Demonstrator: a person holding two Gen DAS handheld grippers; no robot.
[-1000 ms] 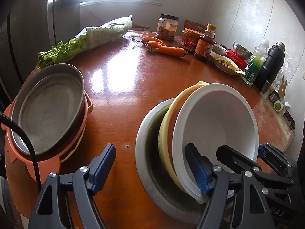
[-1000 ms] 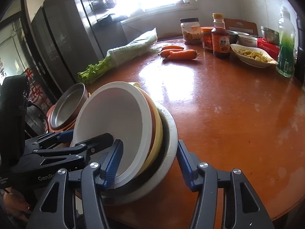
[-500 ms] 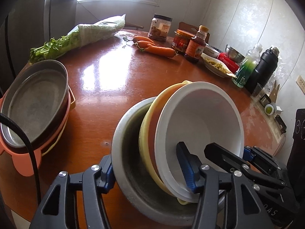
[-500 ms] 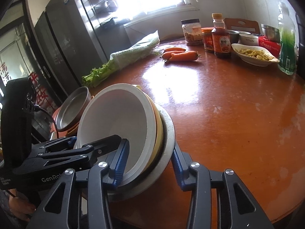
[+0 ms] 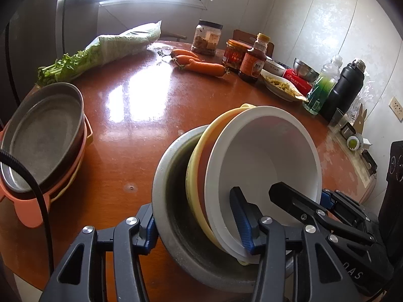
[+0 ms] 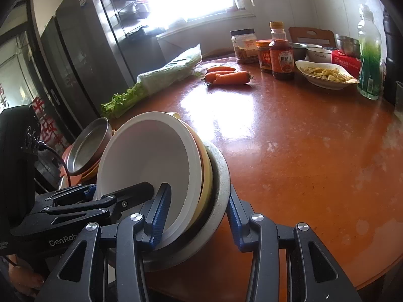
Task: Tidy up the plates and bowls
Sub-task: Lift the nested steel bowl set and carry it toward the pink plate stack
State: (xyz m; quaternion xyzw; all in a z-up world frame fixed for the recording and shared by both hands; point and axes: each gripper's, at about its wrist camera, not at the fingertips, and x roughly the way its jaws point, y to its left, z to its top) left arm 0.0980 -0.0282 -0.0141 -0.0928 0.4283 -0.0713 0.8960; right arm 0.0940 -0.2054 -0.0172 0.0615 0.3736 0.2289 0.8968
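— Gripping anything, those two claws?

— Both pinch the same nested stack of bowls at the near edge of the round reddish-brown tabletop (image 5: 141, 125); the left claw (image 5: 196, 226) has just been closing, one blue pad outside the wall of the grey metal basin (image 5: 173, 216) at the bottom of the stack, the other pad inside the white plastic bowl (image 5: 264, 156) on top; the right claw (image 6: 196, 214) has also just been closing, and it clamps the opposite side, one pad inside the white bowl, the other against the basin's outer rim.

— What sits between those two dishes?

— A yellow bowl (image 5: 194, 171) with an orange-brown inside; the whole stack stands tilted, its mouth turned toward the right side of the left wrist view.

— And how are the claws posed?

— Each points forward and downward at the stack; they face each other across it, so each camera sees the other claw's black arms reaching into the white bowl; a bit of a hand (image 6: 22, 279) shows at the lower left of the right wrist view.

— Any other dishes nearby?

— A second pile at the left edge; a shallow steel pan (image 5: 40, 136) lies on top of an orange plastic dish (image 5: 27, 209); it stands apart from the held stack; carrots (image 5: 201, 65), bagged greens (image 5: 110, 47), jars and bottles lie along the far side.
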